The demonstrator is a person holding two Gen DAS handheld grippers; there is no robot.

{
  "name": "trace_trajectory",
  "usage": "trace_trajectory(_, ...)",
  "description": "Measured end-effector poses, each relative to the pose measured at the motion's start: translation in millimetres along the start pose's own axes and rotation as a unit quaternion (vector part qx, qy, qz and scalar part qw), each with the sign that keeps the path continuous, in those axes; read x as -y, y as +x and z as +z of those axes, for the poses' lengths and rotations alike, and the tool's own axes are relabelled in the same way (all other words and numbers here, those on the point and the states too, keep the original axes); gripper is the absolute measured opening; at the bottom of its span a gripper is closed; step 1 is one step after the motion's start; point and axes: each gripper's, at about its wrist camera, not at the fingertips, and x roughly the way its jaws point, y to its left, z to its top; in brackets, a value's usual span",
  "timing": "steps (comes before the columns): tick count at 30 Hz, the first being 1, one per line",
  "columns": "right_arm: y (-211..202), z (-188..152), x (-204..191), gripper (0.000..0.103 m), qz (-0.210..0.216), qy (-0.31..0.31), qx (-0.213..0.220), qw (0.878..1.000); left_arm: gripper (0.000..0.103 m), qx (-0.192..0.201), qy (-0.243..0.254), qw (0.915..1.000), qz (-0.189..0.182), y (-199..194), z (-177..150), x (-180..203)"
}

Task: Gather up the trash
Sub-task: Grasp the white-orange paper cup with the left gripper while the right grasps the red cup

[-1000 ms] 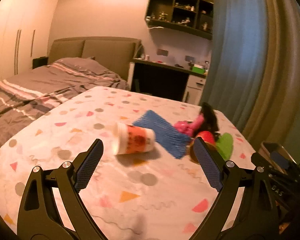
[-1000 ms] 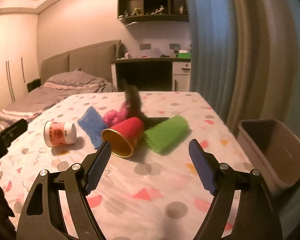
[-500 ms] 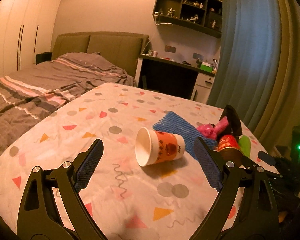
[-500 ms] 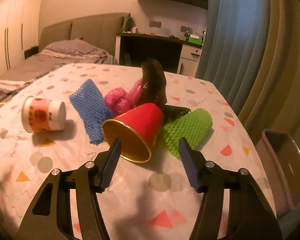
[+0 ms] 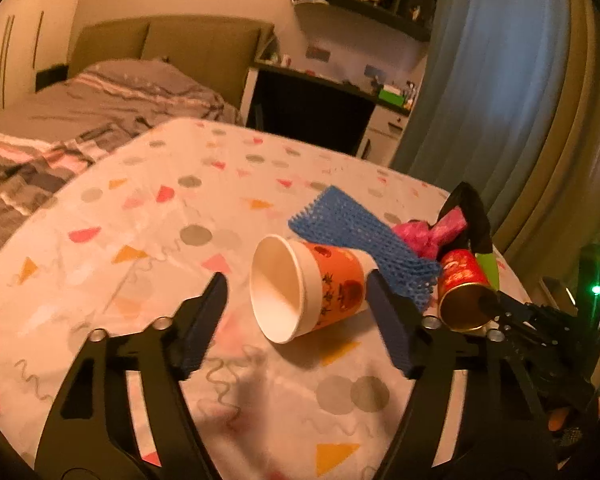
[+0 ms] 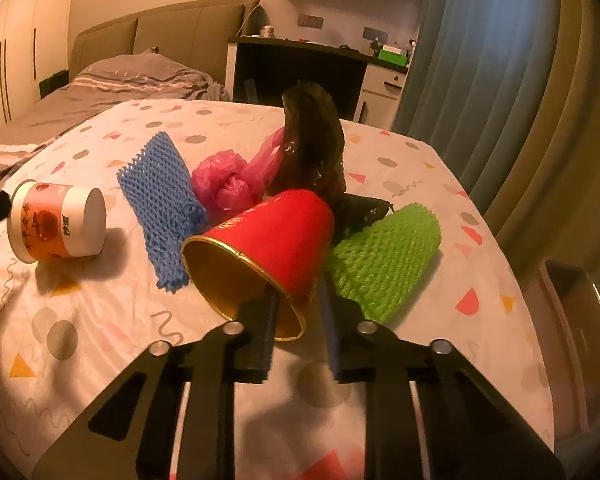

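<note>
A white and orange paper cup (image 5: 320,288) lies on its side with its mouth toward my left gripper (image 5: 296,284). The jaws stand either side of the cup and are closing, with a gap still showing at the left pad. A red cup with a gold inside (image 6: 268,248) lies tipped toward my right gripper (image 6: 298,292). One finger is inside the red cup's mouth and the other outside, closing on the lower rim wall without pinching it. The right gripper (image 5: 488,308) at the red cup (image 5: 460,280) also shows in the left wrist view.
Blue foam net (image 6: 160,200), pink plastic bag (image 6: 224,184), dark wrapper (image 6: 316,140) and green foam net (image 6: 384,256) lie behind the cups on the patterned tablecloth (image 6: 100,320). A grey bin (image 6: 580,320) stands off the table's right edge. A bed and desk lie beyond.
Both grippers came forward and down to the cups. The left jaws narrowed around the white cup. The right jaws narrowed a lot, now straddling the red cup's rim.
</note>
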Motion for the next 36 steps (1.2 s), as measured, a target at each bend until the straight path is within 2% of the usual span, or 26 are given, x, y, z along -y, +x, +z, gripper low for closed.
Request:
trace_trajectory(2,0,0,1,0.016,0.004,0.0,0.0,1.0,0.054,-0.015,-0.001,0.9998,-0.013,7,0,-1)
trace_trajectory(4,-1,-1,1,0.014,0.006,-0.001,0.002,1.0,0.039,-0.027,0.003,0.9992,-0.028,12,-2,2)
trace_trajectory(5,-2,-1,1,0.013,0.008,-0.002,0.002,1.0,0.037,-0.031,0.008,0.9989,-0.034,13,-3,5)
trace_trajectory(7,-3,-2,1,0.008,0.011,-0.002,0.003,1.0,0.023,-0.038,0.019,0.9983,-0.04,15,-5,10)
trace_trajectory(15,-20,-7,11,0.004,0.026,0.015,0.018,0.999,0.002,-0.035,0.047,0.9972,-0.047,7,-8,25)
trace_trajectory(28,-89,-33,41,0.004,0.051,0.053,0.073,0.995,0.002,0.043,0.049,0.9969,-0.043,-65,-22,62)
trace_trajectory(36,-131,-64,63,0.004,0.05,0.075,0.091,0.992,0.002,0.05,0.048,0.9961,-0.054,-86,-40,87)
